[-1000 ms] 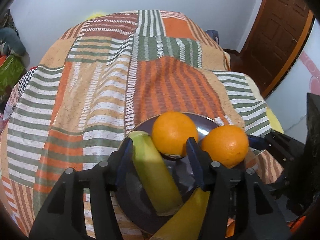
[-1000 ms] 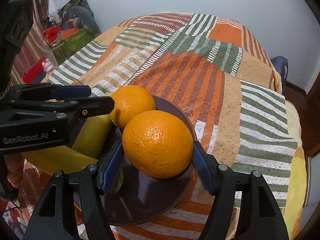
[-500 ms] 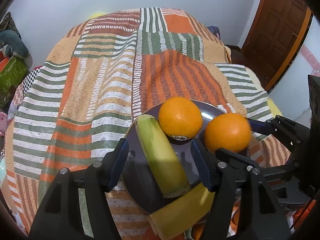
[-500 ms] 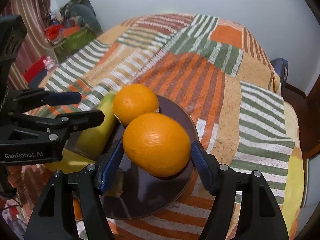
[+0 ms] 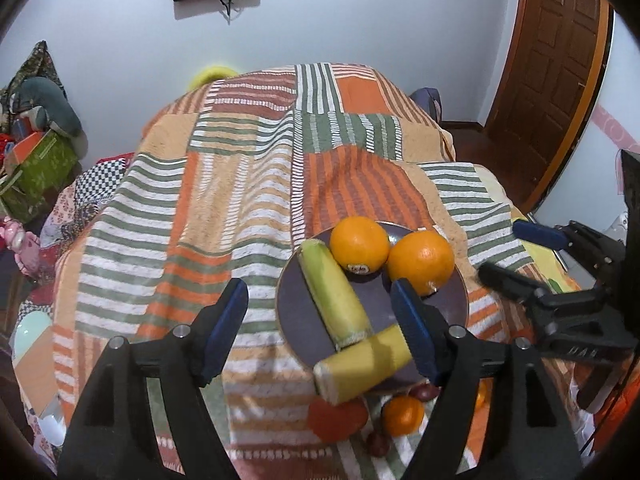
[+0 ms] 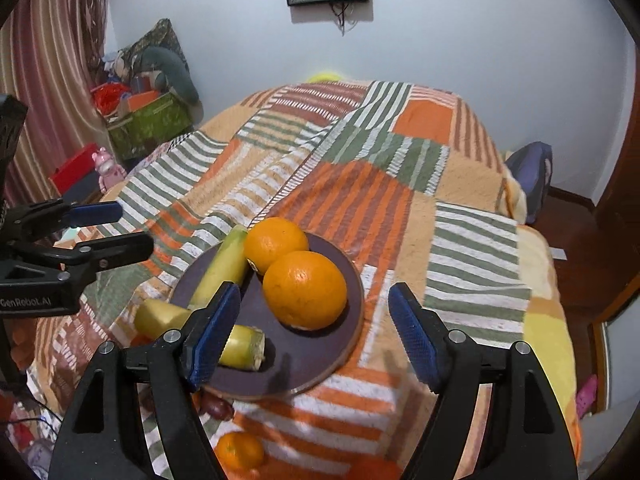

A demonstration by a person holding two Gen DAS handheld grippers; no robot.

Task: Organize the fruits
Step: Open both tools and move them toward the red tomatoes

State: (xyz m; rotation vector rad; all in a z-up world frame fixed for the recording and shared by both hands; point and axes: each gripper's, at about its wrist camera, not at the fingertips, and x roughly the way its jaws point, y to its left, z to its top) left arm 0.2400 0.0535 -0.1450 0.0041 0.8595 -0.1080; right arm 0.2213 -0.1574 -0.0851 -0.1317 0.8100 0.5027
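Left wrist view shows my left gripper [image 5: 320,312] with its jaws spread wide and nothing between them, hanging above the near edge of the dark plate [image 5: 292,304]. On this plate lie two oranges: the far orange [image 5: 359,243] at about 12 o'clock, with a small sticker on its side, and the near orange [image 5: 421,261] at about 2 o'clock, touching it. A pale green banana [image 5: 334,296] lies across the plate from 11 o'clock toward the centre, and a yellow banana [image 5: 360,364] rests over the rim at 6 o'clock, partly off the plate. Just below the plate, on the striped blanket [image 5: 240,184], I see a small orange fruit [image 5: 402,415], a red-orange fruit [image 5: 338,419] and a small dark red one [image 5: 378,445]. My right gripper [image 6: 314,322] is also released and holds nothing; in the right wrist view the near orange [image 6: 305,290] sits on the plate [image 6: 348,280] just beyond its open jaws, apart from both pads. The left gripper [image 6: 116,230] appears at 9 o'clock in that view, beside the plate.
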